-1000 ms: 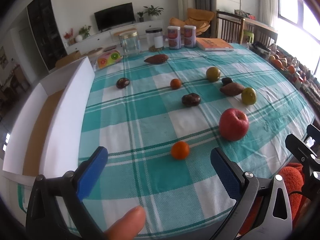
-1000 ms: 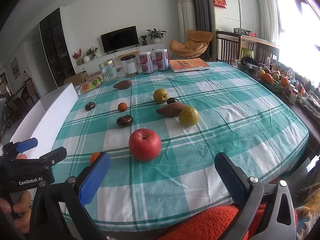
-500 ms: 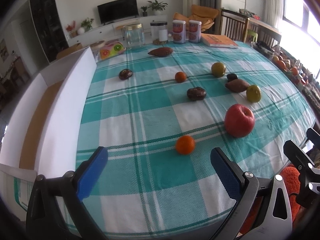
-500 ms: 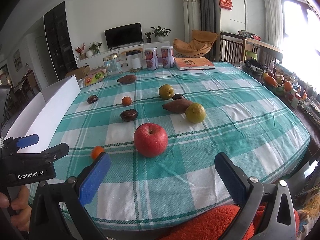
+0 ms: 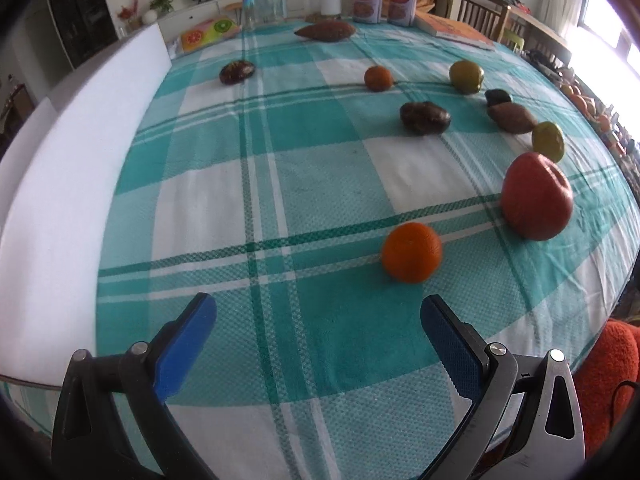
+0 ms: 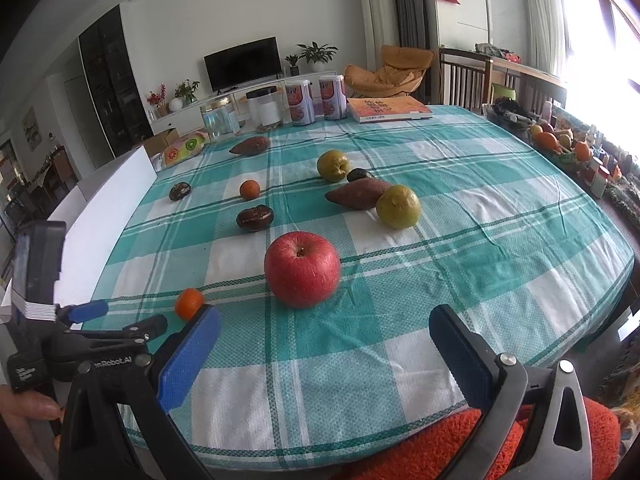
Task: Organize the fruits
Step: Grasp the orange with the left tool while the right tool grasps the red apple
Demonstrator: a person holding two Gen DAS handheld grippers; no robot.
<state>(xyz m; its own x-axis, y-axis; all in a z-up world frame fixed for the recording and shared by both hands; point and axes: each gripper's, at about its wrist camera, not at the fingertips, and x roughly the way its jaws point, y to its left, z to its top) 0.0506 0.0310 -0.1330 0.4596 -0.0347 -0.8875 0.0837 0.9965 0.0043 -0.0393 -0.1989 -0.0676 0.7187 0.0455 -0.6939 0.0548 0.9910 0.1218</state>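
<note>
Fruits all sit loose on the teal checked tablecloth (image 5: pixel 320 184); none are sorted yet. Small round orange mandarin (image 5: pixel 411 252) sits at one o'clock from the wide-open, empty left gripper (image 5: pixel 318 320). Big red apple (image 6: pixel 302 268) sits at twelve o'clock from the wide-open, empty right gripper (image 6: pixel 326 330). The long white box (image 5: pixel 76 184) waits at nine o'clock.

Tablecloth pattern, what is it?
The tablecloth is a teal-and-white plaid check with thin dark green lines; the right wrist view shows it best.
</note>
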